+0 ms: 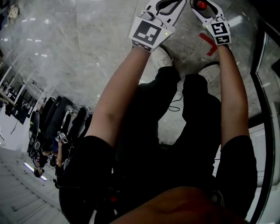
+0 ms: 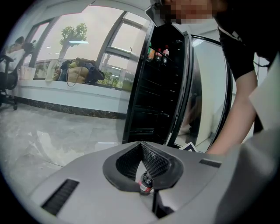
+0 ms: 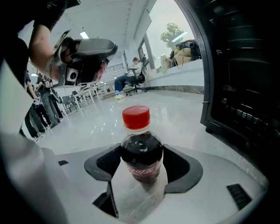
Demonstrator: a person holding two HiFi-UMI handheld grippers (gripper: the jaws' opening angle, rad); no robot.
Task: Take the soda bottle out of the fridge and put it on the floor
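**Marble floor by the open fridge: bottle is out, set-down pending**

Head view: the grey polished floor point(image 1: 87, 52) fills the frame, with a red tape mark point(image 1: 210, 43) just beyond the person's shoes point(image 1: 162, 57). Both arms reach down past the feet. At the top edge the left gripper point(image 1: 167, 6) and the right gripper point(image 1: 208, 8) sit side by side. The red cap of the soda bottle point(image 1: 201, 5) shows at the right one.

Left gripper view: the fridge point(image 2: 153, 96) stands open ahead, with a few bottles point(image 2: 157, 54) on an upper shelf. The jaws are pressed together and grip nothing (a tiny red-capped shape shows through the slit low down; cannot tell what it is).

Right gripper view: the jaws are clamped on the bottle's dark body, one pad on each side. The bottle is upright, cap up, and clear of the fridge at the right edge. The camera sits low over the floor (the bottle's base is hidden, so contact with the floor is unclear).

Judgement: the take-out looks done and the placing step is in hand. The next move needs the base flat on the floor. Then the jaws should release and back off straight, so the bottle does not tip.
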